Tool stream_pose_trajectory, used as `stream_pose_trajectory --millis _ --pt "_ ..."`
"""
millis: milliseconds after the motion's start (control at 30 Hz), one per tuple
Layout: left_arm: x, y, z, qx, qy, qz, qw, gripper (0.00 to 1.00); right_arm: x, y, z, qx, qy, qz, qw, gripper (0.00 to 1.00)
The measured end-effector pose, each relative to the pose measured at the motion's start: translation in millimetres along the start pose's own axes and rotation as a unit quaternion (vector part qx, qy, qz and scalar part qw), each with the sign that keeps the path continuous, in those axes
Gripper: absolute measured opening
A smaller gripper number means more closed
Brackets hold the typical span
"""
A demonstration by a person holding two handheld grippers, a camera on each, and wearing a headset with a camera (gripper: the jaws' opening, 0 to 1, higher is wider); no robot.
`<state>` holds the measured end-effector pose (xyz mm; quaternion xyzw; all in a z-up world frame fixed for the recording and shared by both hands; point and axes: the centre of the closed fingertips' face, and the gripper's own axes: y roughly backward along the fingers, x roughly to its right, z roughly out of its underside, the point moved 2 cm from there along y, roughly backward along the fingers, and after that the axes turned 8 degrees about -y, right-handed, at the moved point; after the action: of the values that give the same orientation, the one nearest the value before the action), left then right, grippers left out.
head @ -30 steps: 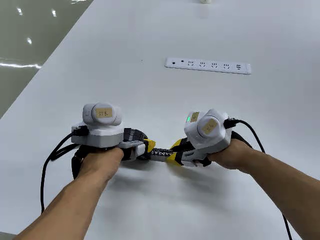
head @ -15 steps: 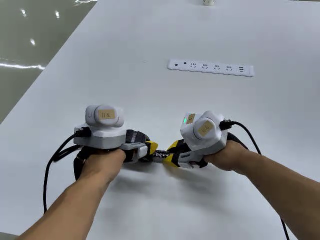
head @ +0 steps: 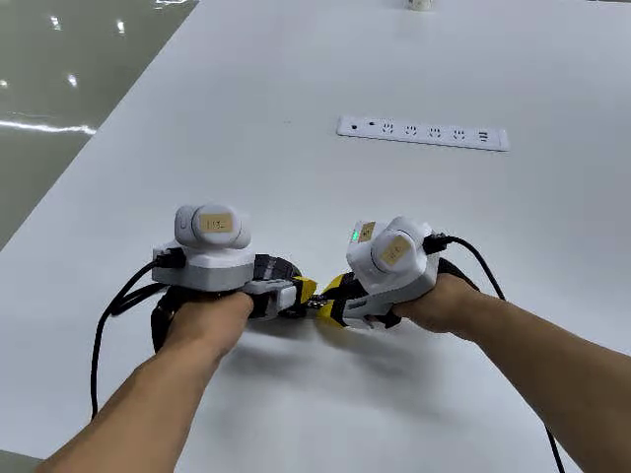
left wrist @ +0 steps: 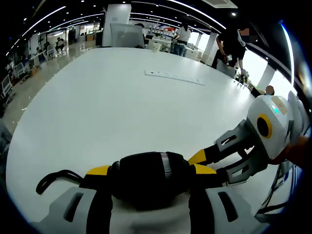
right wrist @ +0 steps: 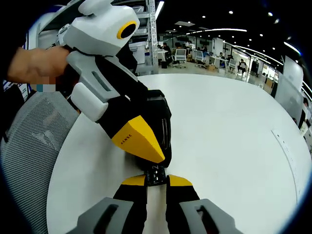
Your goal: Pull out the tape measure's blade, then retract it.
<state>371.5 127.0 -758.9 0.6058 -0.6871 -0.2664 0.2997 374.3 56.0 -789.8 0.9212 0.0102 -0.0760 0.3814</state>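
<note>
The left tool (left wrist: pixel 151 171) is clamped on the black tape measure (left wrist: pixel 148 185); the right tool (right wrist: pixel 156 182) pinches the short exposed blade (right wrist: pixel 156 173), just beside the case; open white tabletop (head: pixel 296 148) spreads ahead to a power strip (head: pixel 422 132), well apart; its left edge meets glossy floor (head: pixel 49 99)

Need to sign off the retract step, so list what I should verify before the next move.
1. Hold of the left gripper on the tape measure body: ok.
2. Pinch of the right gripper on the blade tip: ok.
3. Amount of blade out, just a short stub between body and tip: ok.
4. Lock on the blade released: cannot tell.
5. Distant power strip out of the way: ok.
</note>
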Motion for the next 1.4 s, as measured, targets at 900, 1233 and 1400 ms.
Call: stream_pose_trajectory --millis 900,1233,1400 --pt "0.7 0.5 -2.3 -0.003 -0.005 -0.007 1.0 0.6 -1.1 -5.2 -5.1 -0.004 0.026 -0.005 0.9996 0.11" --pt "2.4 0.9 -2.0 -0.006 -0.004 -0.009 0.9999 0.61 -1.9 -5.0 -4.6 -0.008 0.033 -0.002 0.9994 0.12" --pt "2.6 0.7 -1.8 -0.007 -0.002 -0.01 0.9999 0.61 -1.4 -3.8 -3.9 -0.009 0.034 -0.002 0.9994 0.12"
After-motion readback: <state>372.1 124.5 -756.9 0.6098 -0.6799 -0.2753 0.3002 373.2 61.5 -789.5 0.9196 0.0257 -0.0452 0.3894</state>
